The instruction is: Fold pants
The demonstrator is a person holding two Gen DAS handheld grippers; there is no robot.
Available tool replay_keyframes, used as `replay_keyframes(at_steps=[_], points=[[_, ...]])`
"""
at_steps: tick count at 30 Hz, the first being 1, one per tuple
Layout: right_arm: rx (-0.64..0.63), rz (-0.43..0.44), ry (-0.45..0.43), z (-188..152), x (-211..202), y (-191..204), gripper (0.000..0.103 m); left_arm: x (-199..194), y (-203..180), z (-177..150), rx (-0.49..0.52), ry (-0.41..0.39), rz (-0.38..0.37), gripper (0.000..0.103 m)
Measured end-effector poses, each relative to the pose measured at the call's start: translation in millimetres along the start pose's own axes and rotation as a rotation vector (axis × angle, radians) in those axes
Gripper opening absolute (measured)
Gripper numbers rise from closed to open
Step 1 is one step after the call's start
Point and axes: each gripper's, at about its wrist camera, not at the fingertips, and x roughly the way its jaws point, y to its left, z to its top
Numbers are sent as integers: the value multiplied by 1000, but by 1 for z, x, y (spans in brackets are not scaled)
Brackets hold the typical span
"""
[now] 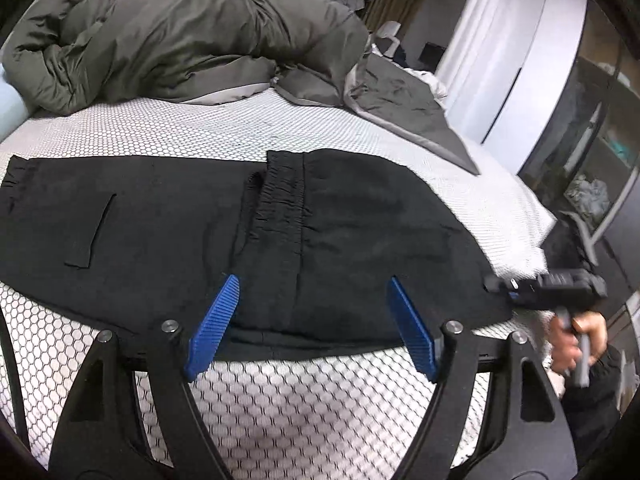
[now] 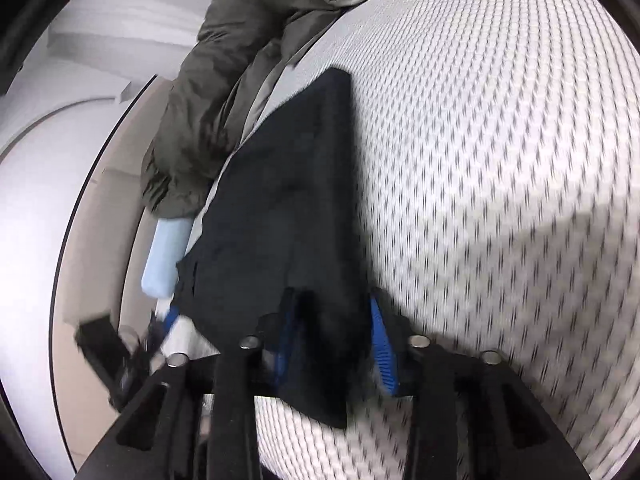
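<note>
Black pants point(image 1: 192, 236) lie folded flat on the white patterned mattress point(image 1: 280, 408), with an elastic cuff lying across the middle. My left gripper point(image 1: 312, 292) is open, with its blue pads above the near edge of the pants and holding nothing. My right gripper point(image 1: 516, 288) is at the right end of the pants. In the right wrist view my right gripper point(image 2: 332, 320) has its blue pads point(image 2: 382, 348) on both sides of the pants' end point(image 2: 280, 208). The cloth fills the gap. The view is blurred.
A grey-green duvet point(image 1: 180, 36) is piled along the far side of the bed. A grey sheet point(image 1: 404, 100) lies at the back right. A light blue pillow point(image 2: 166, 248) sits at the bed's left end. White wardrobes and shelves stand on the right.
</note>
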Motion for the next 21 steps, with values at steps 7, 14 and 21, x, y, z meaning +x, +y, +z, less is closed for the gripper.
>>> replay_keyframes(at_steps=[7,14,21], points=[[-60,-35,29,-39,-31,-2,10,6,0,5,-13,-5,25,74],[-126,-52,28,-53,-52,9,17,6,-5,2,22,-1,39,74],[-25,-56,0,-42,-32,-6,16,9,-2,4,17,3,56,74]])
